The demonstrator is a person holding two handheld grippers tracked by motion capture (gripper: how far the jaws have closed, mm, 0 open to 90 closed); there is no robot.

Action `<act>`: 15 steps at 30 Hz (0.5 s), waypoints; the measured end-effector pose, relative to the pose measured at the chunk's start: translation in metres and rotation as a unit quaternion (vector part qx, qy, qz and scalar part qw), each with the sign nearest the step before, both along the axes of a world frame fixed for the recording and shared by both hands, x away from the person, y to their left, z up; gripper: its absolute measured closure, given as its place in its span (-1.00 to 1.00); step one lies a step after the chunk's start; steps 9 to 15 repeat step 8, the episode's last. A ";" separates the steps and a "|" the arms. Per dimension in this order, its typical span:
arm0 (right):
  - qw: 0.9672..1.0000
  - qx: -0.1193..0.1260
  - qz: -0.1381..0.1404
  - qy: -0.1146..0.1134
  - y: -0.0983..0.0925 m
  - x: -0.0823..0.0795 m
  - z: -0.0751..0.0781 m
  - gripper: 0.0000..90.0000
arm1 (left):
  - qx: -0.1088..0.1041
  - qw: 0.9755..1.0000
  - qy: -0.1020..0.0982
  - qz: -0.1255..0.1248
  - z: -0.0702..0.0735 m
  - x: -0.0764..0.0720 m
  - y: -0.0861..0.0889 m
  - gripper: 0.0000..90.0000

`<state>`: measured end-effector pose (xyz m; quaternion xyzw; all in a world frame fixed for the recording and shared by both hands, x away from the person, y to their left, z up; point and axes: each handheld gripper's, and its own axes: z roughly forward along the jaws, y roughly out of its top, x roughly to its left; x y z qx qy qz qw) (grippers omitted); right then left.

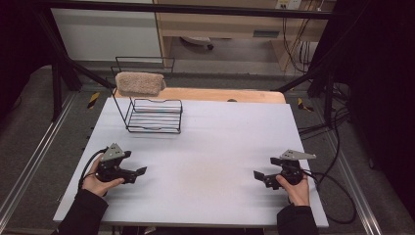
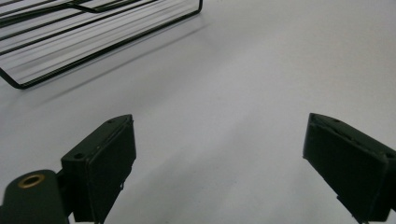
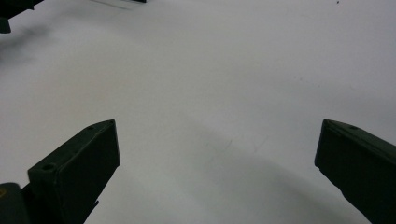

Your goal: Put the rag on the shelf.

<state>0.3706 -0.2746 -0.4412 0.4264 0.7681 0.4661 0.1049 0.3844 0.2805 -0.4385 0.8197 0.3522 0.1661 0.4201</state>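
Desk [image 1: 205, 147], white and bare over most of its top, carries a black wire rack [image 1: 154, 115] toward its far left. A tan fuzzy pad [image 1: 140, 83] sits on the rack's upper tier, and the lower tier of thin parallel wires holds nothing. The left gripper [image 1: 139, 172] is held low over the near left part of the desk by the left hand [image 1: 100, 183], its jaws pointing toward the middle. In the left gripper view the left gripper [image 2: 219, 163] has its jaws spread wide, with bare desk between them and nothing gripped; the rack's lower tier [image 2: 70, 42] lies ahead of the jaws and off to their left, well apart from them. The right gripper [image 1: 258, 175] is held by the right hand [image 1: 296, 188] over the near right part of the desk, jaws pointing inward toward the left gripper, the two well apart. In the right gripper view the right gripper [image 3: 217, 163] also stands wide open and empty, with plain white desk between and beyond the jaws. A dark shape at the far upper left corner of that view may be the other gripper, but it is too cut off to tell. A grey plate tops each gripper, and a black cable [image 1: 337, 196] loops from the right one across the desk's right edge.
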 end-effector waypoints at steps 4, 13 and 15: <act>1.000 -0.011 -0.004 0.007 -0.003 -0.006 -0.005 -0.99 | 0.003 1.000 0.000 -0.004 -0.001 -0.001 -0.001 -0.79; 1.000 -0.011 -0.004 0.008 -0.003 -0.008 -0.006 -0.99 | 0.005 1.000 0.001 -0.003 -0.001 -0.002 -0.001 -0.79; 1.000 -0.011 -0.004 0.008 -0.003 -0.008 -0.006 -0.99 | 0.005 1.000 0.001 -0.003 -0.001 -0.002 -0.001 -0.79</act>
